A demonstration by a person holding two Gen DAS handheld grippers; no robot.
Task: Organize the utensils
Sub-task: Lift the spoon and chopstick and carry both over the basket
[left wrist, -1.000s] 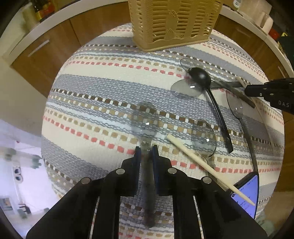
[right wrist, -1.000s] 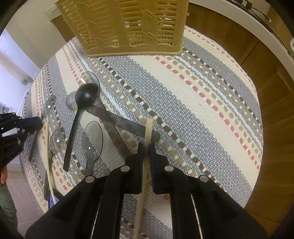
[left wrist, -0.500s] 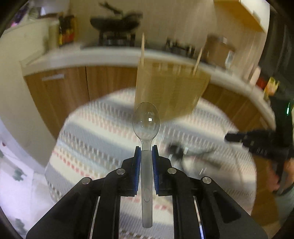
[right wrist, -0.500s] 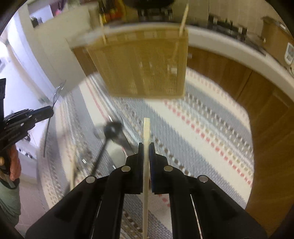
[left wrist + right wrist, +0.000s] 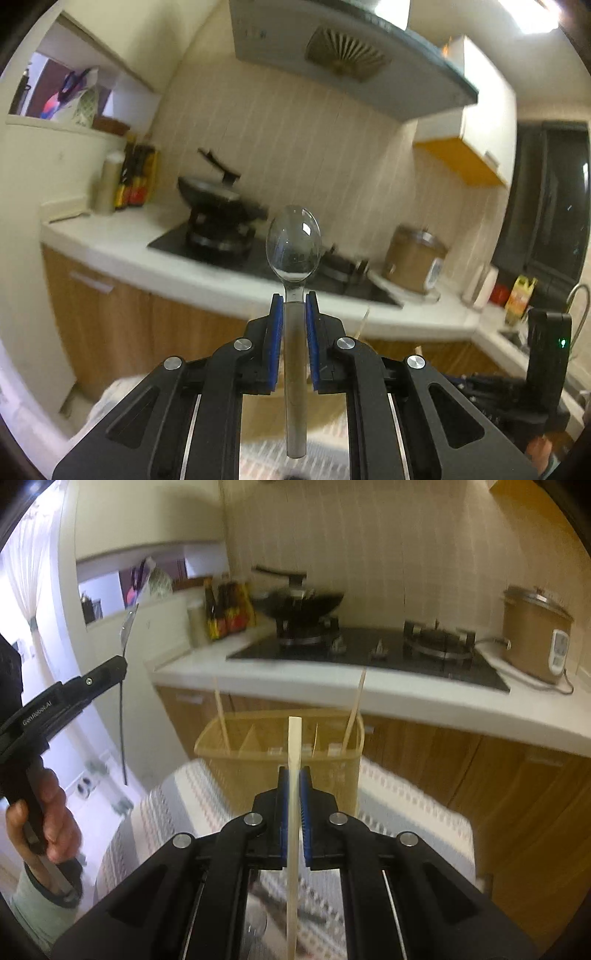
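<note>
Left gripper [image 5: 294, 301] pinches clear spoon [image 5: 293, 243] upright, bowl up, held high. Right gripper [image 5: 294, 775] pinches chopstick [image 5: 294, 738] upright. Divided basket [image 5: 280, 753] stands ahead and below, nearer the right gripper. Striped cloth [image 5: 406, 812] underneath; kitchen counter [image 5: 424, 701] behind.

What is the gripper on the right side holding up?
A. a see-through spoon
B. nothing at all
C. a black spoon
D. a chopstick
D: the right gripper is shut on a pale chopstick that points up in front of the yellow basket, while the clear spoon sits in the left gripper.
</note>
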